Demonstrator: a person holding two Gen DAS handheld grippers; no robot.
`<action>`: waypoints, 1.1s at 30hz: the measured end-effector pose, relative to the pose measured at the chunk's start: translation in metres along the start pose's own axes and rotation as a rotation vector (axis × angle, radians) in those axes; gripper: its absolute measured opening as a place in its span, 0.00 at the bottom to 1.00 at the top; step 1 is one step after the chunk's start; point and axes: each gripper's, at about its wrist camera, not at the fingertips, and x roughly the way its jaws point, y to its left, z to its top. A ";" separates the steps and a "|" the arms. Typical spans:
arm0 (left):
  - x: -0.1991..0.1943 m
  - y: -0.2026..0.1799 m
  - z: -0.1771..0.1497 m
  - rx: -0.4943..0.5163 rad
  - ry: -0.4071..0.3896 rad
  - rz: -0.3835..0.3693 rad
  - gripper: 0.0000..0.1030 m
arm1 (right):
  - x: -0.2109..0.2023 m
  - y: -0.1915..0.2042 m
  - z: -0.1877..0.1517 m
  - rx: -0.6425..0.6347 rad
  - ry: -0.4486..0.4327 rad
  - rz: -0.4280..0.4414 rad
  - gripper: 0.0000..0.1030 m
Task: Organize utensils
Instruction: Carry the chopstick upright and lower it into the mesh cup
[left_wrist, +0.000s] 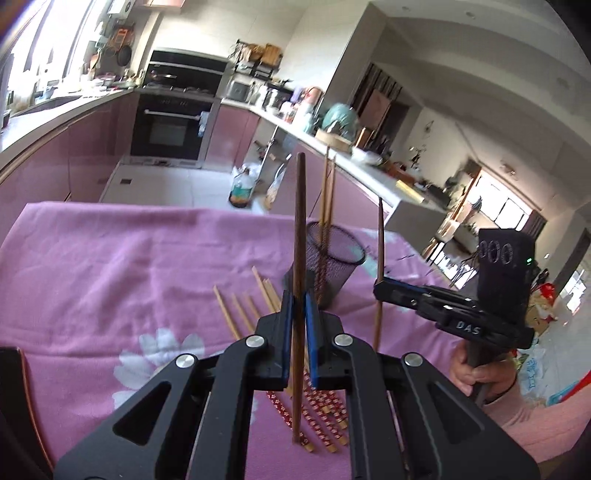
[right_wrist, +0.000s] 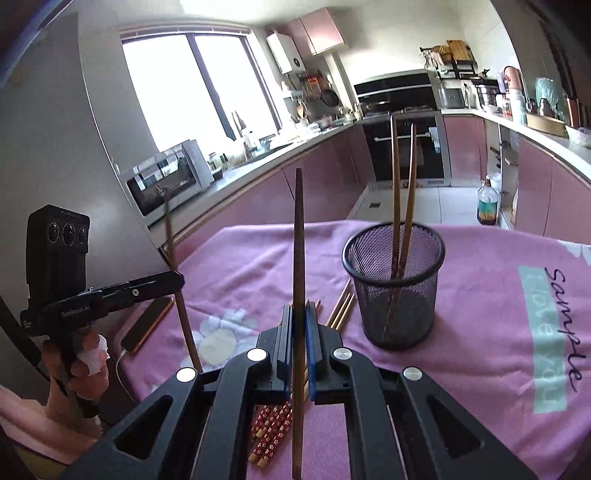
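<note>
L gripper (left_wrist: 298, 314) is pinched on a dark wooden chopstick (left_wrist: 299, 236), held upright btwn the blue pads; its top stands well above the fingers, lower end hanging just over the pink cloth (left_wrist: 110, 266). R gripper (right_wrist: 298, 325) likewise clamps a second dark chopstick (right_wrist: 298, 243), upright, tip up. Mesh holder (right_wrist: 393, 280) stands on the cloth ahead and to the right of the R gripper, w/ two chopsticks (right_wrist: 402, 192) leaning inside. Loose red-patterned chopsticks (right_wrist: 271, 424) lie flat on the cloth under both grippers. A phone (right_wrist: 147, 325) lies near the cloth's left edge.
</note>
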 end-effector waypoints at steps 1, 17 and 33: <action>-0.004 -0.002 0.003 0.001 -0.015 -0.015 0.07 | -0.002 0.000 0.002 0.000 -0.009 0.001 0.05; -0.004 -0.030 0.057 0.047 -0.149 -0.064 0.07 | -0.037 -0.001 0.041 -0.071 -0.141 -0.036 0.05; 0.015 -0.073 0.123 0.121 -0.223 -0.067 0.07 | -0.060 -0.014 0.093 -0.122 -0.265 -0.110 0.05</action>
